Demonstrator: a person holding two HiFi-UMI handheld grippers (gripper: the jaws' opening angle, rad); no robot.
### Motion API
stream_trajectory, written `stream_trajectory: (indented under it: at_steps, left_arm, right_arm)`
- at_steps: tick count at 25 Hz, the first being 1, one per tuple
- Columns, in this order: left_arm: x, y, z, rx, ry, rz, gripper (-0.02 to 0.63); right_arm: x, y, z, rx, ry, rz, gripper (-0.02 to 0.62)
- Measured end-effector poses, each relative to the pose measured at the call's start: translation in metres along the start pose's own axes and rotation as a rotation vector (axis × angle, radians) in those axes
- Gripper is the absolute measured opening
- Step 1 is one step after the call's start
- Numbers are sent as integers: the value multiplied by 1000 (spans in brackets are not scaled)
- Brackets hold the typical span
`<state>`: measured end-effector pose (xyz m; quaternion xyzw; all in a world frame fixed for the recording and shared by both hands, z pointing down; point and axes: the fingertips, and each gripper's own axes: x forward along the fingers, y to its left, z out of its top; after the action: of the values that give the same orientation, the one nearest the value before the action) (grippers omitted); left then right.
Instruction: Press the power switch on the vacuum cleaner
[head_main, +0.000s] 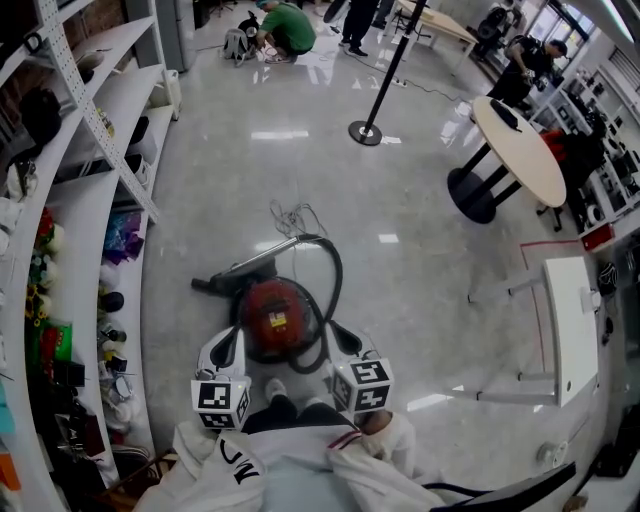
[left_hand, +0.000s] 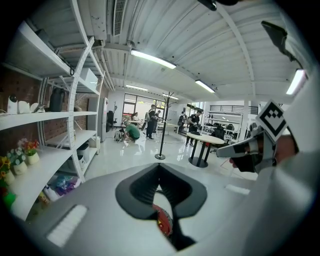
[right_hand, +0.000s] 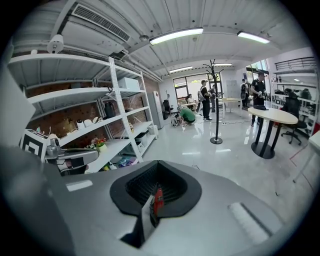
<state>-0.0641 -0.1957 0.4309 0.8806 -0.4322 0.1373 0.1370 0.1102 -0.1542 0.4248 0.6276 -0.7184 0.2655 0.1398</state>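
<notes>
Red vacuum cleaner (head_main: 277, 318), power switch indistinct

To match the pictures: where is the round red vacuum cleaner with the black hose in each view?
Head view: round red vacuum cleaner, lower centre, on the floor before the person's feet.
Left gripper view: only a red sliver, low centre, in the slit between the jaws.
Right gripper view: likewise a red sliver between the jaws, low centre.
Shared landmark: the black stanchion pole on its round base.
</notes>
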Motion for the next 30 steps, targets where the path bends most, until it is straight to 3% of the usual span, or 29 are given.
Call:
stream_trajectory:
  at_steps: [14,30]
  left_arm:
    - [-24,-14,-8,4,-6,42,0]
    - [-69,-99,-26,43,-34,55,0]
  right_arm:
    - [-24,4,-14,-12,-6,39,0]
    - [-107,-11,-56,-27,-32,99,0]
